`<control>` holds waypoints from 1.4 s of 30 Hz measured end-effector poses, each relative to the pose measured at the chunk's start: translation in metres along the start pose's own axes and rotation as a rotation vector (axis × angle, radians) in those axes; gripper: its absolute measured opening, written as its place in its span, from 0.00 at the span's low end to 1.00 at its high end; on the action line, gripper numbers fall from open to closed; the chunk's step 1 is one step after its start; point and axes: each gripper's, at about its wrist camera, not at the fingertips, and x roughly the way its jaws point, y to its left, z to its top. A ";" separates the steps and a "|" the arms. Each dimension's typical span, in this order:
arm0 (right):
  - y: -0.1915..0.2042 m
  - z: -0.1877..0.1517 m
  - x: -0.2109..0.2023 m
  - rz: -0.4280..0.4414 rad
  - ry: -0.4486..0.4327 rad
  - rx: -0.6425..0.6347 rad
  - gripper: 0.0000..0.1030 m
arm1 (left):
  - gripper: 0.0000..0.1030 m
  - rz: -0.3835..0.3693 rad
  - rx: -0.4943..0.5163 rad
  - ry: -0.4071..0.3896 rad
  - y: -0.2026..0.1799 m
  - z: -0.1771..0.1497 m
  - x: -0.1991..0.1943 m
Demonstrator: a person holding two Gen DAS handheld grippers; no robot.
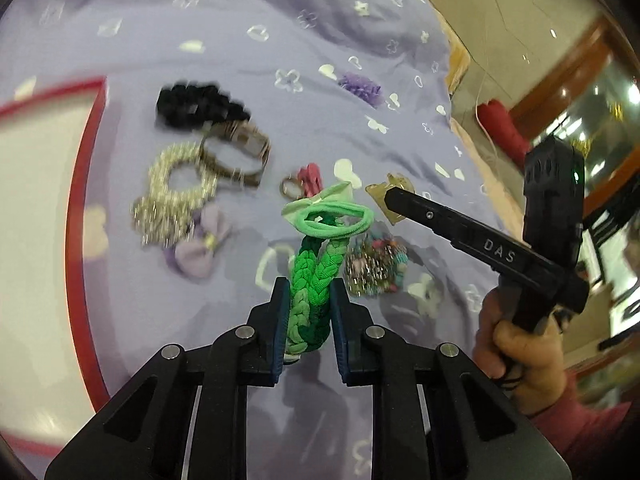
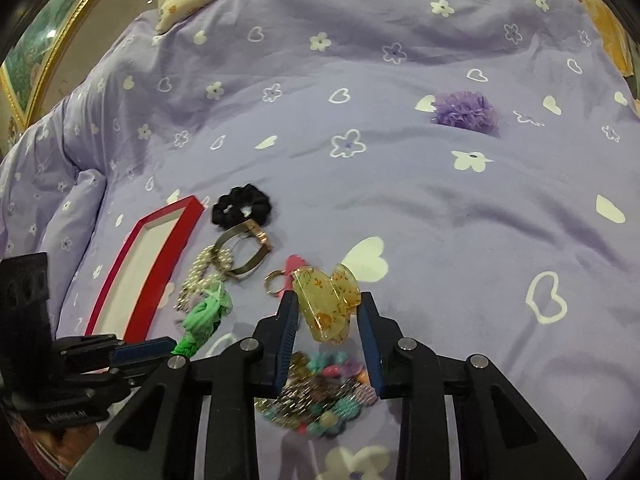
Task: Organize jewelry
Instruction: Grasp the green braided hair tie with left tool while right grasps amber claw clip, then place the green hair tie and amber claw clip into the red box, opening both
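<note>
Clamping a braided green hair tie [image 1: 312, 280], the left gripper [image 1: 308, 300] has its fingers [image 1: 280, 320] nearly closed, pads pressing the braid from both sides, with the paler green loop sticking out past the tips. The right gripper [image 2: 326, 320] holds a translucent yellow claw clip [image 2: 326, 304] between its fingers [image 2: 286, 340], which stand partly closed around it; the clip sits raised above a heap of multicoloured beaded jewelry [image 2: 320, 396] lying on the bed's lilac sheet [image 2: 400, 208] (printed with white hearts and flowers).

From the right wrist view, a red-rimmed tray [image 2: 160, 248] with a white floor lies at about 9 o'clock of the clip, and nothing shows inside the visible part of it. Just beside its far corner, at 1 o'clock of the tray, sits a black scrunchie [image 2: 241, 205]. Below that lies a metal bangle [image 2: 244, 252], touching a pearl bracelet [image 2: 206, 270]. A small ring [image 2: 274, 282] and a pink piece [image 2: 294, 262] lie close to the clip's left edge. A purple ruffled flower [image 2: 464, 112] rests well apart, at 1 o'clock of the clip.

The left wrist view also shows a lilac bow [image 1: 204, 248] just beside the pearl bracelet, at its 5 o'clock, and a hand [image 1: 516, 352] gripping the right gripper's handle.
</note>
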 end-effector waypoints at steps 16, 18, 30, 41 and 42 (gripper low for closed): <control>0.056 -0.012 -0.016 0.060 -0.001 -0.083 0.29 | 0.17 0.053 -0.148 -0.133 0.038 -0.038 -0.066; 0.070 -0.012 -0.013 0.076 0.005 -0.107 0.29 | 0.17 0.097 -0.145 -0.175 0.041 -0.039 -0.083; 0.165 0.002 0.039 0.228 0.058 -0.221 0.29 | 0.17 0.359 -0.210 -0.316 0.108 -0.027 -0.144; 0.235 0.031 0.120 0.257 0.129 -0.303 0.30 | 0.17 0.486 -0.286 -0.291 0.178 0.008 -0.140; 0.239 0.033 0.128 0.252 0.137 -0.310 0.30 | 0.17 0.495 -0.288 -0.286 0.183 0.012 -0.137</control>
